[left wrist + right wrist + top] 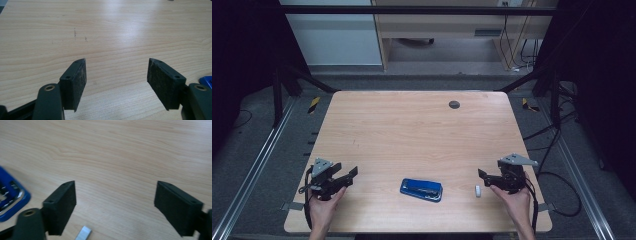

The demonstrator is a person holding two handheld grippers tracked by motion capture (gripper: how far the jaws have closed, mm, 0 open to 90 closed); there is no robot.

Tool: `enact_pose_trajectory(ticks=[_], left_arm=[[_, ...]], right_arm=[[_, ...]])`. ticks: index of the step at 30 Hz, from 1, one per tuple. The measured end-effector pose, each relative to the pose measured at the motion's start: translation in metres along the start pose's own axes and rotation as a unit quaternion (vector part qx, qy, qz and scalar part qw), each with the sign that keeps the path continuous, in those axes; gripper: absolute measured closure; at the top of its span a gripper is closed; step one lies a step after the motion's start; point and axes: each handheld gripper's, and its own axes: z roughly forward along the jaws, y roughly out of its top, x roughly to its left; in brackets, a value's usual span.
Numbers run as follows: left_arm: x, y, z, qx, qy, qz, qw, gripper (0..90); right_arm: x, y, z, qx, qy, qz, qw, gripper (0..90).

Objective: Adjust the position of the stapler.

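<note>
between both open claws, a blue case (421, 189) (small white piece (478, 191) beside)

Bare wood is lying open across the far and middle tabletop (412, 125), giving either gripper free passage there, with just a small dark round plug (454, 104) sitting flush near the far edge. Along the near edge, a blue case (421, 189) is lying between the left gripper (353, 175) and the right gripper (481, 174), blocking a straight sweep between them. A small white piece (478, 191) is lying just beside the right gripper, narrowing the gap to the case.
</note>
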Motion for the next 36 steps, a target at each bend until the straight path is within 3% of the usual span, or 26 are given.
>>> enact_pose_trajectory(ticks=[5,10,15,22,27,36], left_arm=[[-0.001,0.0,-0.001,0.003,-0.005,0.005,1.0,34.6],[-0.001,0.0,0.001,0.007,-0.007,0.011,0.9999,35.1],[-0.001,0.0,0.003,0.014,-0.005,0.015,0.9998,35.6],[0.001,0.0,0.006,0.025,-0.005,0.014,0.9996,35.7],[0.002,0.001,0.005,0.034,-0.012,0.008,0.9993,36.3],[-0.002,0.0,0.008,0.045,-0.008,0.019,0.9988,36.5]], right_arm=[[0.005,0.0,-0.003,0.012,0.038,-0.013,0.9991,34.8],[0.013,0.005,-0.002,0.026,0.046,-0.041,0.9977,40.8],[0.024,0.009,-0.002,0.014,0.054,-0.055,0.9969,40.6],[0.042,0.023,0.002,0.053,0.084,-0.087,0.9913,35.3],[0.053,0.036,-0.002,0.055,0.104,-0.116,0.9862,36.8],[0.077,0.072,-0.003,0.075,0.127,-0.162,0.9756,38.6]])
